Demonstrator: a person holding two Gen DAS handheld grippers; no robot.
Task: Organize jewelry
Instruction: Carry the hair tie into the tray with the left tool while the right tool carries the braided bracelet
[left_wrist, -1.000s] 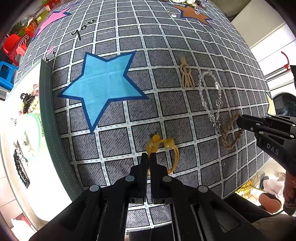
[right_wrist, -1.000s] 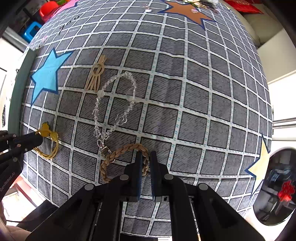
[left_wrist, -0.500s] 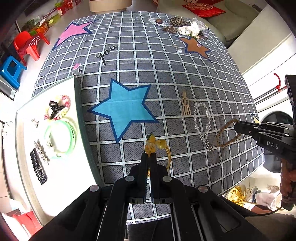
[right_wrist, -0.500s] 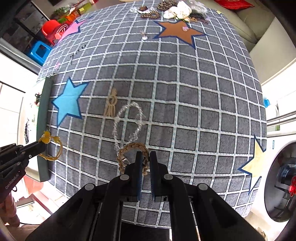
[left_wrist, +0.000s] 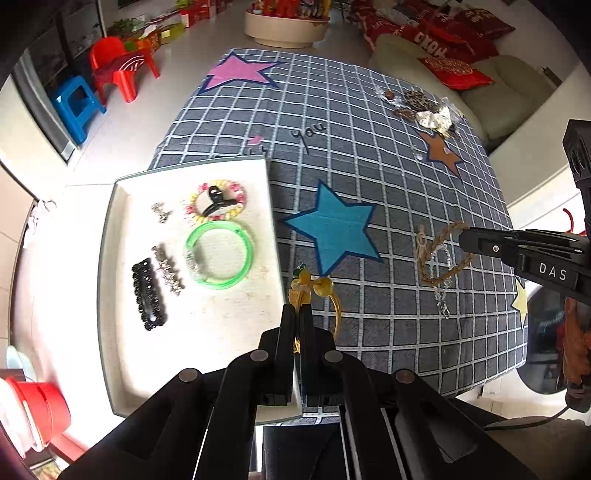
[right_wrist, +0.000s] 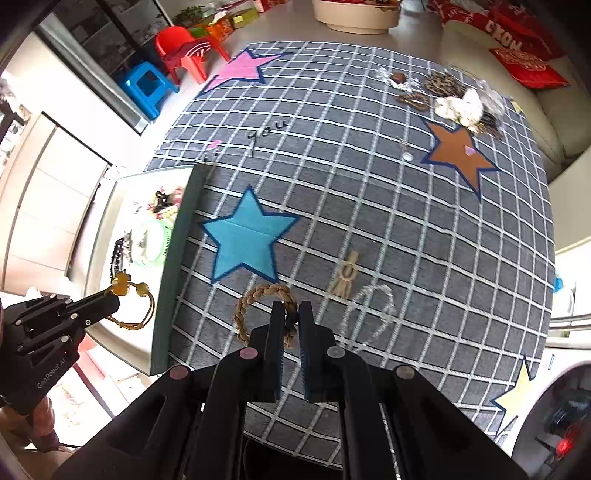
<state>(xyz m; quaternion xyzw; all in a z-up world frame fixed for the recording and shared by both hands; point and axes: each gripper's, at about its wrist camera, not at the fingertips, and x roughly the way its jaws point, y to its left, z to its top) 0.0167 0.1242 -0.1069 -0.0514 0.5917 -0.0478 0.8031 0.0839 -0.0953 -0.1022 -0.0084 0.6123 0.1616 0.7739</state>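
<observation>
My left gripper is shut on a yellow cord bracelet with amber beads and holds it in the air at the right edge of the white tray. It also shows in the right wrist view. My right gripper is shut on a braided tan rope bracelet, lifted above the grey checked cloth. A clear bead bracelet and a tan knotted piece lie on the cloth below it.
The tray holds a green bangle, a pastel bead bracelet with a black claw clip, black clips and small silver pieces. A heap of jewelry lies at the cloth's far right. A red tub stands lower left.
Both grippers have risen well above the cloth with their bracelets. The left one has moved left to the tray's edge, and the right one has moved left over the cloth.
</observation>
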